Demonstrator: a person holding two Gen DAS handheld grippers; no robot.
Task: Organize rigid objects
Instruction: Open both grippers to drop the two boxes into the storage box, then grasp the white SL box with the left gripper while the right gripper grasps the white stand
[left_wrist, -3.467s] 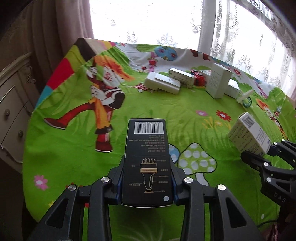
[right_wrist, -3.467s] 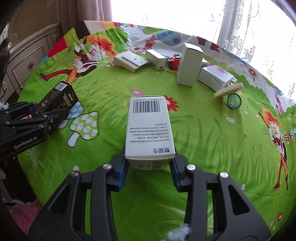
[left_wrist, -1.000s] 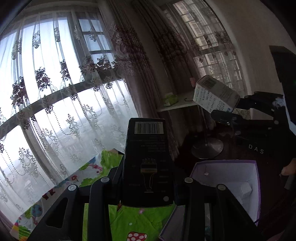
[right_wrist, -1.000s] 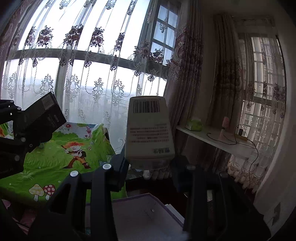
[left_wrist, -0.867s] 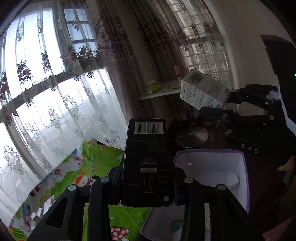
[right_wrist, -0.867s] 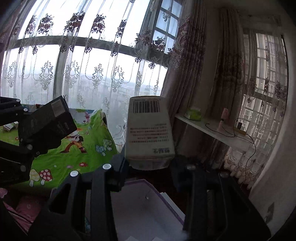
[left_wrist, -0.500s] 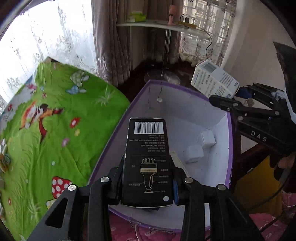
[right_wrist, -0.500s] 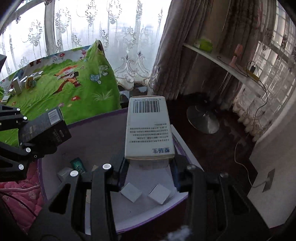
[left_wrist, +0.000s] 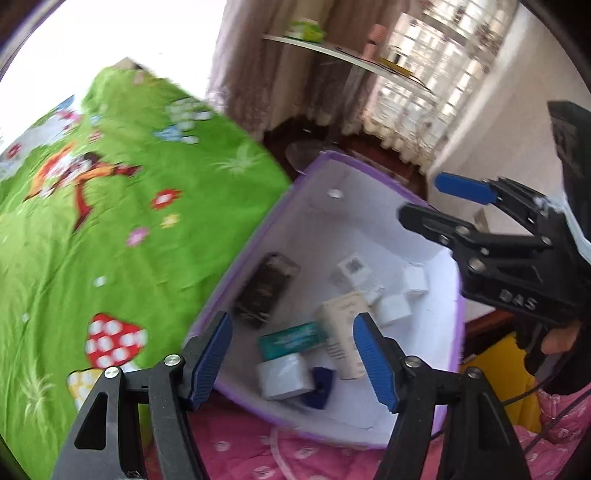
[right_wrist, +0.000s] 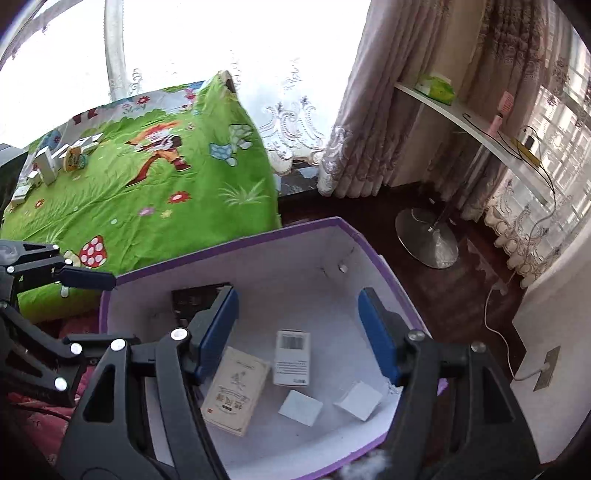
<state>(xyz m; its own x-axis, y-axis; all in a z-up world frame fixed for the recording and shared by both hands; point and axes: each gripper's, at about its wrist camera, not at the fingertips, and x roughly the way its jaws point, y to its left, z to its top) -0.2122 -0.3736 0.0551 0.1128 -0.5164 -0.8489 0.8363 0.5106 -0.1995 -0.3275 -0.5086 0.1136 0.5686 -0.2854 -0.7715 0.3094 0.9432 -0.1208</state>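
Left wrist view: the left gripper (left_wrist: 291, 354) is hanging with its blue-padded jaws wide apart and empty over the purple-rimmed, white-lined storage box (left_wrist: 373, 229), which is sitting beside the green cartoon-print tablecloth (left_wrist: 110, 206). Lying inside are the black rectangular carton (left_wrist: 266, 290), tilted against the left wall and blurred, the white barcode-ended carton (left_wrist: 354, 271), a cream printed carton (left_wrist: 341, 332), a teal flat packet (left_wrist: 291, 339) and several small white cubes (left_wrist: 415, 282). The right gripper (left_wrist: 424, 201) is showing at the right edge, likewise parted and holding nothing. Right wrist view: the right gripper (right_wrist: 297, 332) is standing wide and empty above the same box (right_wrist: 229, 247); the white carton (right_wrist: 291, 357) is lying flat on the floor next to the cream one (right_wrist: 236, 390), the black carton (right_wrist: 195, 295) partly hidden behind the left pad. Handling judgement: these are probably light, stiff cardboard cartons, slightly crushable and smooth-faced; each is best pinched across its narrow sides near mid-length, with moderate pressure. More boxes (right_wrist: 46, 168) are waiting on the far cloth.
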